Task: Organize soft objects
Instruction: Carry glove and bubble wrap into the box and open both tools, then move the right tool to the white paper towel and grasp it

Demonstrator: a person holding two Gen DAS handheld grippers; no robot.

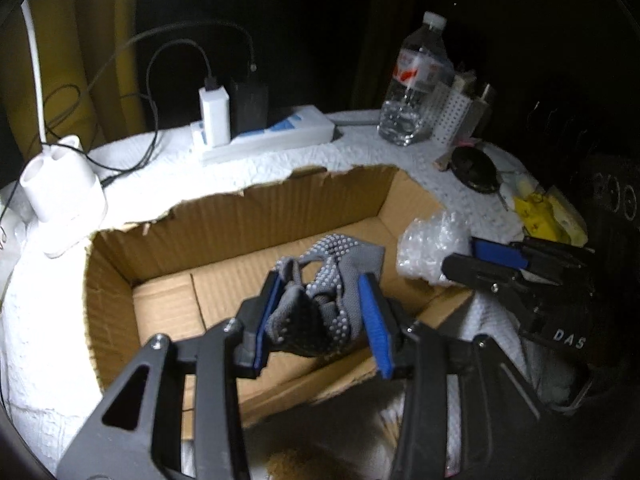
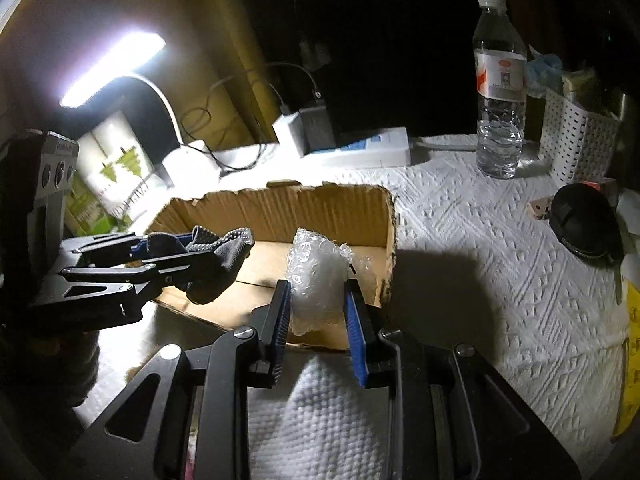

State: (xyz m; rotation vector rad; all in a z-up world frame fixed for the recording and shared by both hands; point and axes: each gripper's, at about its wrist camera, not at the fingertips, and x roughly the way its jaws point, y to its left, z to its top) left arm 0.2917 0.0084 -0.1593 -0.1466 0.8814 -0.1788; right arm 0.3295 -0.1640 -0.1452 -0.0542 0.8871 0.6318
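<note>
Nothing dropped yet. Left gripper (image 1: pixel 320 312) pinches the grey dotted glove (image 1: pixel 320 280) above the cardboard box (image 1: pixel 224 216). Right gripper (image 2: pixel 316 312) pinches the bubble wrap wad (image 2: pixel 316 276) over the box's near edge. Box floor looks bare; both releases remain.

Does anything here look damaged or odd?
Yes: the cardboard box has a ragged, torn top edge, as if its flaps were ripped off. Otherwise nothing looks spilled; the water bottle stands upright and capped.
</note>
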